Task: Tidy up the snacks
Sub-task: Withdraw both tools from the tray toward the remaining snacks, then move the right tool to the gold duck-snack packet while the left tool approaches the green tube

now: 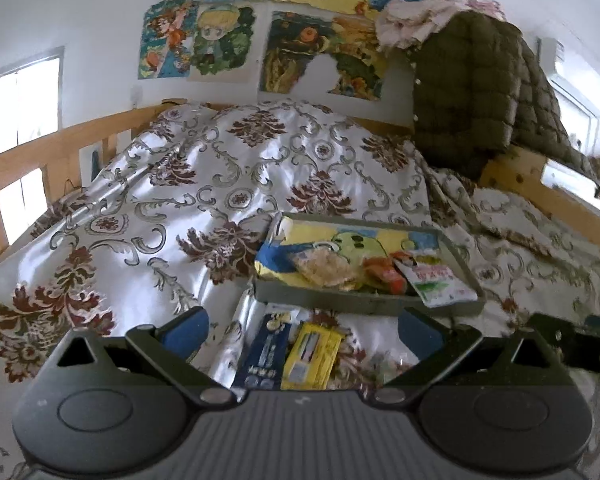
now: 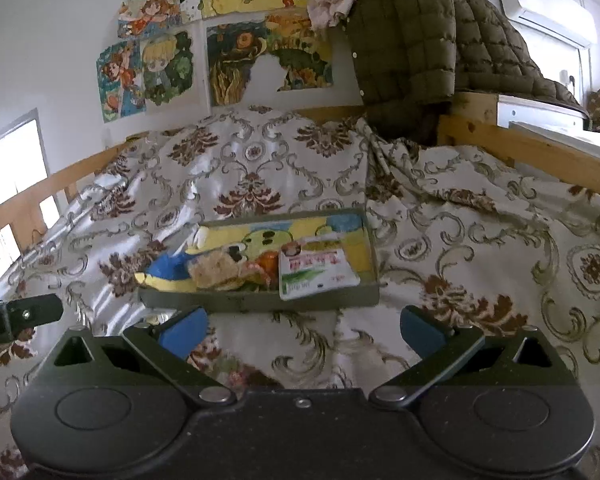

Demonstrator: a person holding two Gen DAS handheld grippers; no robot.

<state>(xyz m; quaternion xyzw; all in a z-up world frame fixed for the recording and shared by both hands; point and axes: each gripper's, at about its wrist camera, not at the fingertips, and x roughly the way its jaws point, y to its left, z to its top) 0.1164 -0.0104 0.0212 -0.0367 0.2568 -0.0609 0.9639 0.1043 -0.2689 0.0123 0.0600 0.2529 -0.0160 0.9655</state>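
Left gripper (image 1: 304,332): fingers spread wide, holding nothing, above blue packet (image 1: 265,354) and yellow packet (image 1: 312,356) on bed (image 1: 140,200).
Right gripper (image 2: 302,332): fingers apart, holding nothing.
Tray (image 2: 260,301): on bed, holds white packet (image 2: 316,274), other snacks.

- Grey tray (image 1: 364,306), shallow, cartoon-printed liner, sits right of centre in the left wrist view.
- White-and-green packet (image 1: 440,282) leans over the tray's right near rim.
- Clear bag of pale crisps (image 1: 324,268) lies mid-tray beside an orange packet (image 1: 382,274).
- Blue packet (image 1: 266,354) and yellow packet (image 1: 312,356) lie flat side by side, bottom centre, outside the tray.
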